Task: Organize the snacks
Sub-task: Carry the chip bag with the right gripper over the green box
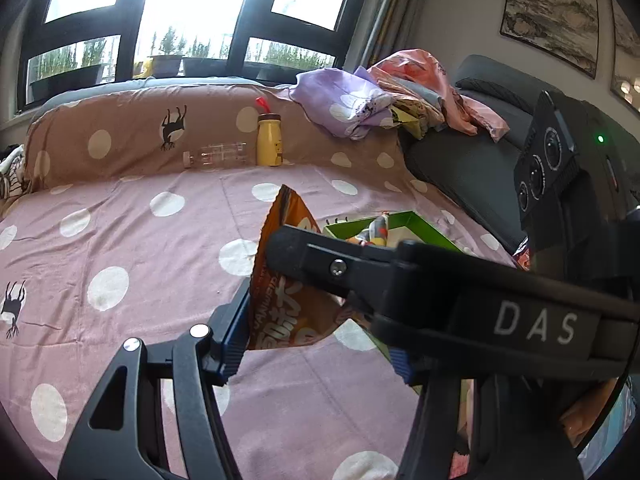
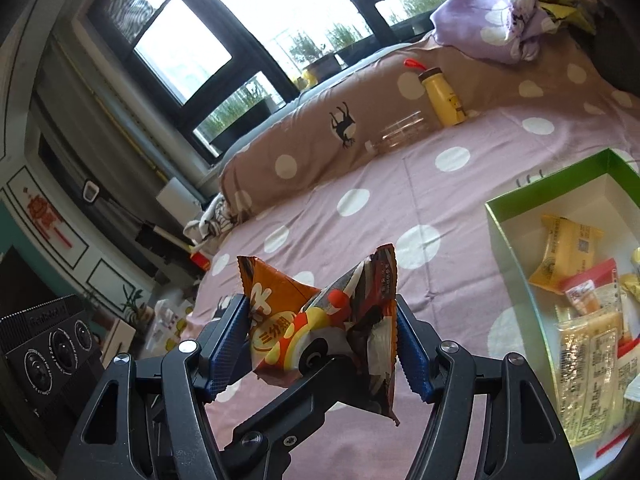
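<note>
both grippers on one bag

the left gripper point(image 1: 316, 336) and right gripper point(image 2: 322, 344) each clamp the orange snack bag point(image 2: 320, 320), lifted above the bed point(image 2: 400, 200), beside the green box point(image 2: 516, 240) of snacks.

The left gripper point(image 1: 316, 344) holds an orange snack bag point(image 1: 288, 280) between its blue pads, above a pink polka-dot sheet point(image 1: 132, 240). The right gripper's finger point(image 1: 340, 268) crosses in front of the bag, pressing on it. Behind the bag sits a green box point(image 1: 404, 220) with packets inside. Further back, against a brown dotted cushion point(image 1: 132, 128), stand a yellow bottle point(image 1: 269, 140) and a clear bottle point(image 1: 216, 155) lying on its side. Crumpled clothes point(image 1: 384, 96) lie on a dark sofa point(image 1: 472, 160).
</note>
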